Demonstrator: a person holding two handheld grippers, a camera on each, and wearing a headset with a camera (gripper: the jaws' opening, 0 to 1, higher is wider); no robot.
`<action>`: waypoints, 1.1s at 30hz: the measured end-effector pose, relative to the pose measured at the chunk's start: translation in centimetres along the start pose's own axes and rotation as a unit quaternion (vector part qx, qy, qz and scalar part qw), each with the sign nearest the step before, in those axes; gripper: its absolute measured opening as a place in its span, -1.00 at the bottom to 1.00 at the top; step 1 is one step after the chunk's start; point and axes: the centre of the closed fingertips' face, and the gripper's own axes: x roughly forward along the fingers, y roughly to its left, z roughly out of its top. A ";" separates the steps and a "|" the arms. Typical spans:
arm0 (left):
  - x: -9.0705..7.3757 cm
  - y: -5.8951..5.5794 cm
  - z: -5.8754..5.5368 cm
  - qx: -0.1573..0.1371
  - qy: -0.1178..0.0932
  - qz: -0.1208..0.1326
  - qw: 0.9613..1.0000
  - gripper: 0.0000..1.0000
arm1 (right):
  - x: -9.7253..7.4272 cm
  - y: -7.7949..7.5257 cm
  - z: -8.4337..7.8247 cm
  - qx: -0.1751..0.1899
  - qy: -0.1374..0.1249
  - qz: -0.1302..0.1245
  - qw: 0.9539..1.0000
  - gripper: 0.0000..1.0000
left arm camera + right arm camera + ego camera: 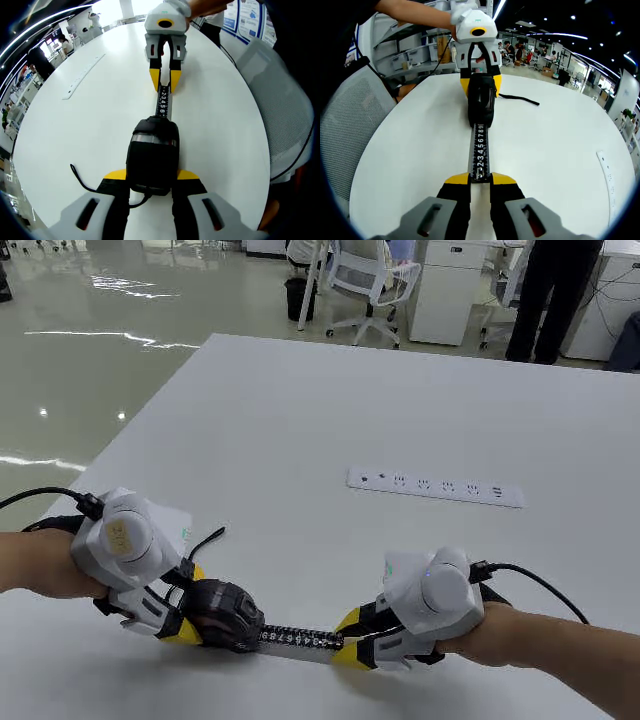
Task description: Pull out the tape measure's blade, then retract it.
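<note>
i hold the tape measure [154,150] in my left gripper [152,175], the jaws clamped on the two flat sides of its black case, which rests on the white table [300,420] near my edge. my right gripper [480,178] is closed on the tip of the blade [480,145], its yellow tips pinching the end from either side. a short run of blade lies low over the table between the two grippers.

the case looks rigid and chunky, probably with some weight in it, and its dark shell seems rubbery, so i judge the side grip is the firm one and unlikely to slip. the blade is another matter: thin, narrow and smooth, stiff only while it stays straight. i expect it to kink if i twist or lift it off line, and the spring inside should pull it back hard once released, so the tip is the place to hold it and the return wants a slow hand. a thin black strap [519,99] trails loose from the case on the table.

the blade is black with white numerals; in the right gripper view i read 2 to 9 running towards the case. i can read no brand on the case. a white power strip [435,487] lies well apart, further up the table.
</note>
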 end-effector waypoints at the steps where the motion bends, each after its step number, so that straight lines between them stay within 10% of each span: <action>1: 0.0 0.0 0.0 0.000 0.000 0.000 1.000 -0.45 | -0.1 0.0 0.0 -0.001 0.001 0.000 1.000 -0.74; 33: 0.0 0.1 -0.1 0.000 0.000 -0.001 1.000 -0.45 | -1.3 -0.1 -1.0 -0.008 0.004 -0.004 1.000 -0.73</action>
